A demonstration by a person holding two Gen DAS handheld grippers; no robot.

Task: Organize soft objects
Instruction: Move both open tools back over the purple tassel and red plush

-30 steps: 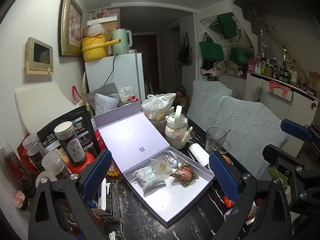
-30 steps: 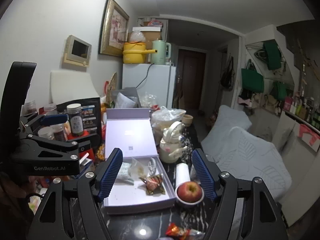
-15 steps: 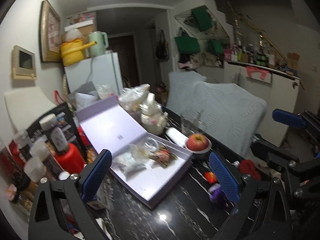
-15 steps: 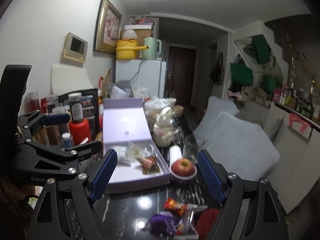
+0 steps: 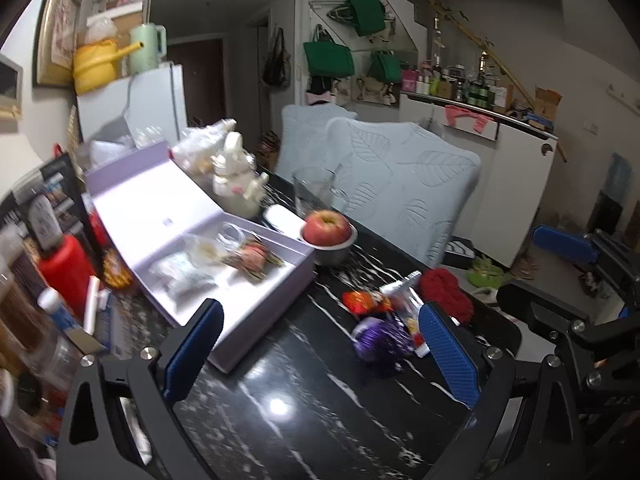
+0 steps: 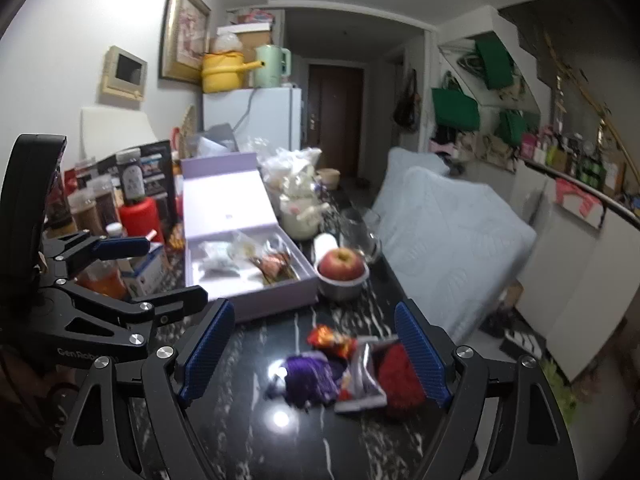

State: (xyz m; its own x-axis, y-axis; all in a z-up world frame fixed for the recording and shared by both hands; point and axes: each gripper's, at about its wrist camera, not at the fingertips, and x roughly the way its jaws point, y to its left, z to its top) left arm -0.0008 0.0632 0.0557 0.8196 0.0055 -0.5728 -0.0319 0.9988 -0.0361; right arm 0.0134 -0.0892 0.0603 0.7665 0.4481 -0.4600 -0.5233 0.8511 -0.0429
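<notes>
Two fuzzy soft objects, one purple ball (image 6: 310,376) and one red ball (image 6: 400,372), lay at lower centre on the black marbled table (image 6: 256,432), a silver packet (image 6: 362,380) upright between them. Neither showed a clear long axis. One lilac box (image 6: 276,300) sat open behind. The right gripper (image 6: 316,356) and left gripper (image 5: 320,350) both hovered spread apart, empty; the right jaws had just been opening.

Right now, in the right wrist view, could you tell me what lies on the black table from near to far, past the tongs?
Purple soft ball → orange snack wrapper → apple in its bowl → clear glass → white teapot.
</notes>
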